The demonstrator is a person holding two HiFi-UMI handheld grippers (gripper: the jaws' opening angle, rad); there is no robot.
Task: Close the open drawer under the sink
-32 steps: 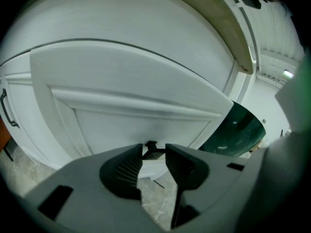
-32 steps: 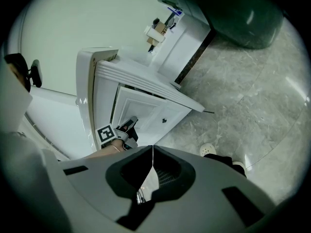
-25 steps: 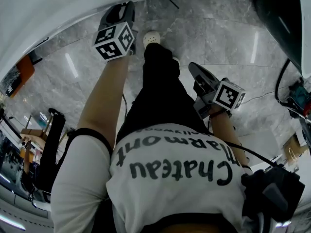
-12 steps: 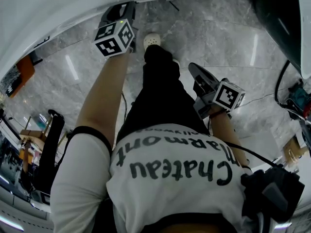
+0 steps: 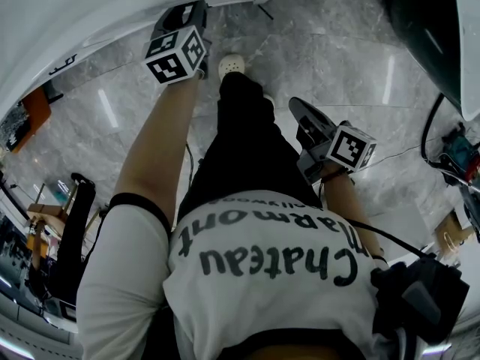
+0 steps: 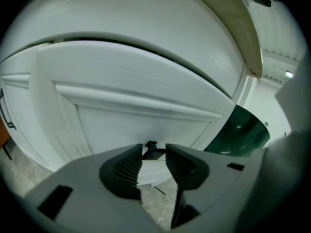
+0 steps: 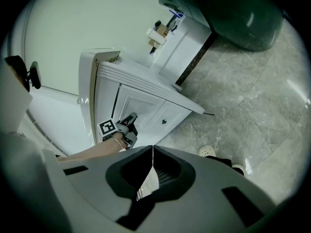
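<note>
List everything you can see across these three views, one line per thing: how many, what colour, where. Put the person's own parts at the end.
cabinet: one, white, against the wall
drawer front: one, white, panelled, straight ahead of the left gripper
knob: two, black; this one between the left gripper's jaws, another on the neighbouring panel
floor: one, grey marble, below everything
rounded object: one, dark green, on the floor beside the cabinet
shoes: two, white, on the floor
left gripper: one, grey, jaws closed on the knob
right gripper: one, grey, held back from the cabinet, jaws together, empty
</note>
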